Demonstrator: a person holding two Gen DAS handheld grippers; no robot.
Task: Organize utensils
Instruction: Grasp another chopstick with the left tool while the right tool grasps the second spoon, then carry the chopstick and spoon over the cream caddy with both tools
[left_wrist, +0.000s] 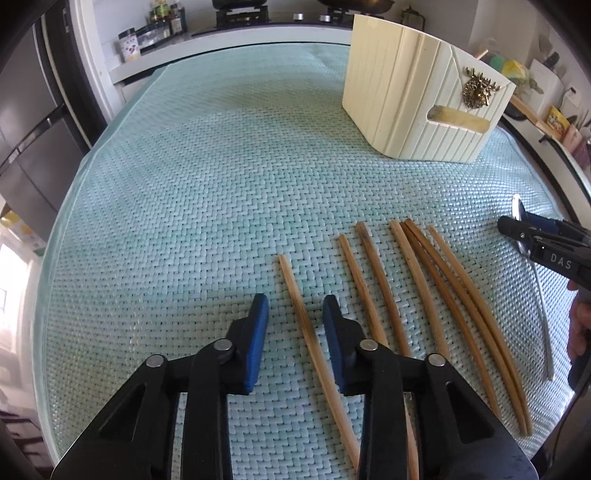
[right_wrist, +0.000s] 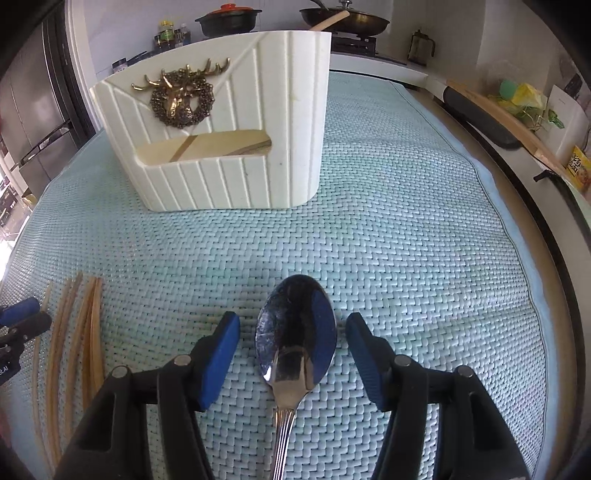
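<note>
Several bamboo chopsticks (left_wrist: 413, 295) lie side by side on the woven mat (left_wrist: 184, 203). My left gripper (left_wrist: 295, 306) is open, its blue pads (left_wrist: 258, 332) on either side of the leftmost chopstick (left_wrist: 306, 325). A cream utensil holder (left_wrist: 417, 99) with a brass deer emblem stands at the far right of the mat. In the right wrist view my right gripper (right_wrist: 291, 328) is open with a steel spoon (right_wrist: 295, 339) lying between its fingers on the mat. The holder (right_wrist: 221, 129) stands ahead to the left, and the chopsticks (right_wrist: 74, 339) lie at the left edge.
The right gripper (left_wrist: 543, 247) shows at the right edge of the left wrist view, over the spoon's handle (left_wrist: 543, 314). A counter with a stove, pans (right_wrist: 343, 18) and jars (left_wrist: 129, 44) runs behind the mat. Clutter lines the right counter (right_wrist: 517, 107).
</note>
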